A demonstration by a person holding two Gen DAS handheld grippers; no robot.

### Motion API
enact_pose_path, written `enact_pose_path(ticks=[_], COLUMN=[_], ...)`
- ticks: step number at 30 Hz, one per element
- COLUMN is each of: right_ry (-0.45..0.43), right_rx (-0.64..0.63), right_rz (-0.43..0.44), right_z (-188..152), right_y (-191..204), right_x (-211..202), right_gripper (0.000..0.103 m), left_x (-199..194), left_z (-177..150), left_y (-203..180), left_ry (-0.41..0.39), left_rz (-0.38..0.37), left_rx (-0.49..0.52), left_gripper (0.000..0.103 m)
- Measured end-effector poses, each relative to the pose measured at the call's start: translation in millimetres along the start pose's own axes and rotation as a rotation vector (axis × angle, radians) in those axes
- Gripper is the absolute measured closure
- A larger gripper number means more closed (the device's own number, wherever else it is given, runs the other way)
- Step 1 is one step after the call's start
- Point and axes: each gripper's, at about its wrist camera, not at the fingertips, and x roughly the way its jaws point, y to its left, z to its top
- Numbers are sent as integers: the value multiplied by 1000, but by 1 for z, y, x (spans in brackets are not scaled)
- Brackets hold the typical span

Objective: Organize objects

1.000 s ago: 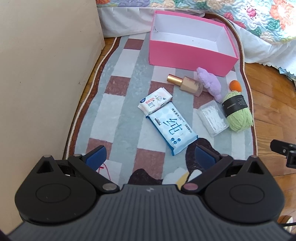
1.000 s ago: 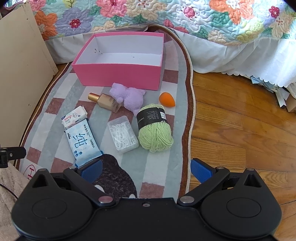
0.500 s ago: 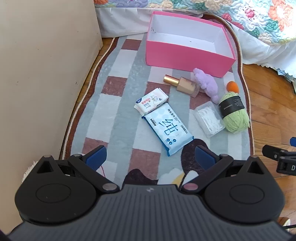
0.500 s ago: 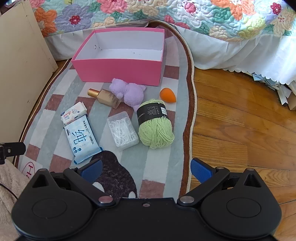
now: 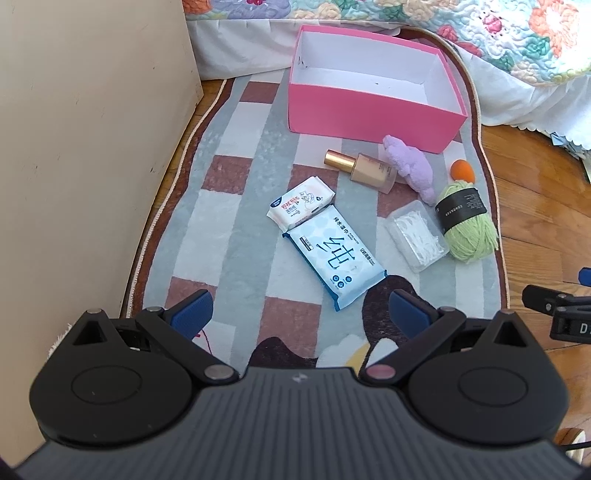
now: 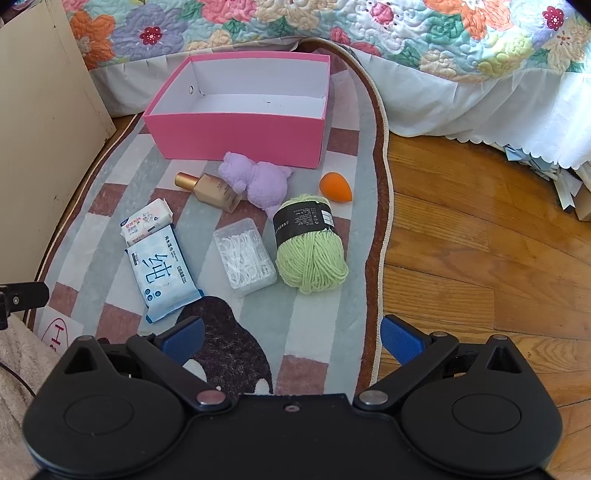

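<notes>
An empty pink box (image 5: 373, 122) (image 6: 236, 138) stands at the far end of a checked rug. In front of it lie a foundation bottle (image 5: 364, 171) (image 6: 210, 188), a purple plush toy (image 5: 412, 170) (image 6: 258, 181), an orange sponge (image 5: 462, 170) (image 6: 334, 187), green yarn (image 5: 467, 225) (image 6: 310, 247), a clear floss-pick case (image 5: 417, 236) (image 6: 245, 256), a blue wipes pack (image 5: 334, 254) (image 6: 160, 273) and a small white tissue pack (image 5: 301, 201) (image 6: 146, 221). My left gripper (image 5: 301, 315) hovers open just short of the wipes. My right gripper (image 6: 291, 338) is open, short of the yarn.
A beige cabinet side (image 5: 92, 147) (image 6: 40, 122) walls off the rug's left. A bed with a floral quilt (image 5: 480, 33) (image 6: 332, 26) runs behind the box. Wooden floor (image 6: 480, 240) lies to the right. The right gripper's fingertip (image 5: 554, 306) shows at the left wrist view's right edge.
Both grippers have drawn slightly back and up from the objects, which now sit a little farther away in each view. Nothing on the rug has moved.
</notes>
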Motion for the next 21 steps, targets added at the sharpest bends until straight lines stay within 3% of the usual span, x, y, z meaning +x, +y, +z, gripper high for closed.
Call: enact_pose_path(ticks=[21], right_ry=[1], right_rx=[0], right_rz=[-1], right_z=[-3], right_y=[-1], right_x=[-1], right_gripper=[0], left_x=[-4], left_z=[-2], left_y=[1], left_ry=[3], left_rz=[9], left_rx=[9], left_gripper=[0])
